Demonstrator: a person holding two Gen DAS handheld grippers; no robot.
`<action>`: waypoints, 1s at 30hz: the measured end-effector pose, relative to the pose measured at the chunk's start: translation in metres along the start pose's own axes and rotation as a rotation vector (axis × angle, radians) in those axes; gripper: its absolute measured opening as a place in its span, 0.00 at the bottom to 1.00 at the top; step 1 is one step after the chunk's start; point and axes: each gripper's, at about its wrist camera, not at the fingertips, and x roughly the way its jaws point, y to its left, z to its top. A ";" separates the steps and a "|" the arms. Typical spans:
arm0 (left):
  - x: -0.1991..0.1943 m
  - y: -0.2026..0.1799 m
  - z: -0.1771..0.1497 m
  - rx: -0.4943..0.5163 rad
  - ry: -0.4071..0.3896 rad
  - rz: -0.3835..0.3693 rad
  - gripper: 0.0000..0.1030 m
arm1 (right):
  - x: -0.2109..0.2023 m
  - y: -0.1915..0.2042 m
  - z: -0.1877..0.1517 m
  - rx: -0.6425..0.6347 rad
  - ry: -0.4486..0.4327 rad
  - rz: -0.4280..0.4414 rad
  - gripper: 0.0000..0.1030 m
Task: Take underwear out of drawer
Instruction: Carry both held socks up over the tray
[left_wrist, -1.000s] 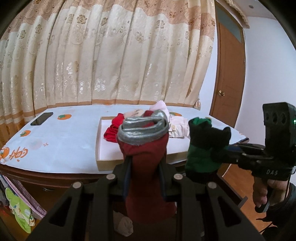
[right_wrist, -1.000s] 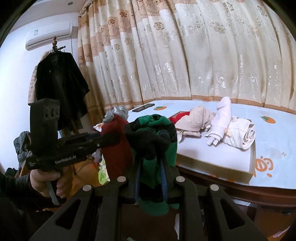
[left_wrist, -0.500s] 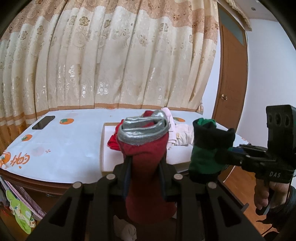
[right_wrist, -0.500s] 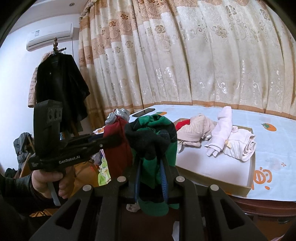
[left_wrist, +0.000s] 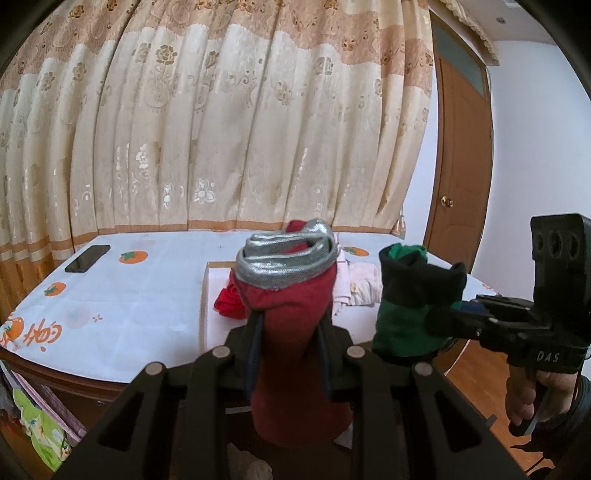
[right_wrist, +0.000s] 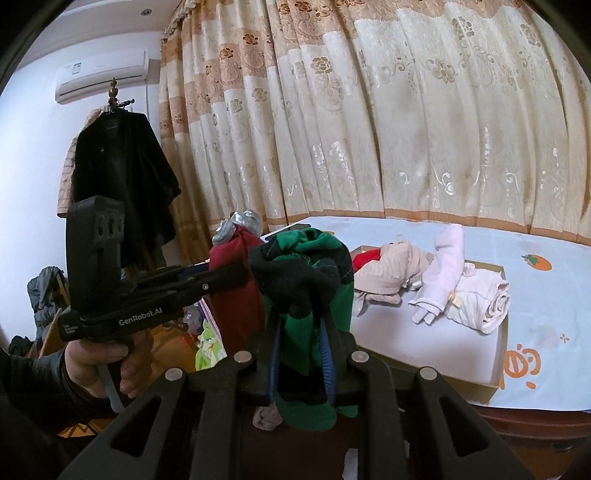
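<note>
My left gripper is shut on dark red underwear with a silver waistband, held upright in the air in front of the table. My right gripper is shut on green and black underwear, held beside it at the same height. Each gripper shows in the other's view: the right gripper with its green bundle, the left gripper with its red bundle. The drawer itself is not in view.
A table with a white persimmon-print cloth carries a shallow cardboard tray with red, beige and pink folded clothes. A phone lies at the far left. Curtains hang behind; a door stands right, a coat rack left.
Both grippers have risen with their underwear; the table and tray now sit lower in both views. The grips have not changed.
</note>
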 end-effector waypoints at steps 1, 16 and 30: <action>0.001 0.000 0.001 0.002 -0.002 0.000 0.23 | 0.000 0.000 0.001 -0.002 -0.001 0.000 0.20; 0.008 0.004 0.020 0.024 -0.022 0.012 0.23 | 0.010 0.002 0.024 -0.014 -0.025 0.010 0.20; 0.022 0.018 0.042 0.021 -0.009 0.015 0.23 | 0.028 -0.004 0.049 -0.002 -0.023 0.023 0.20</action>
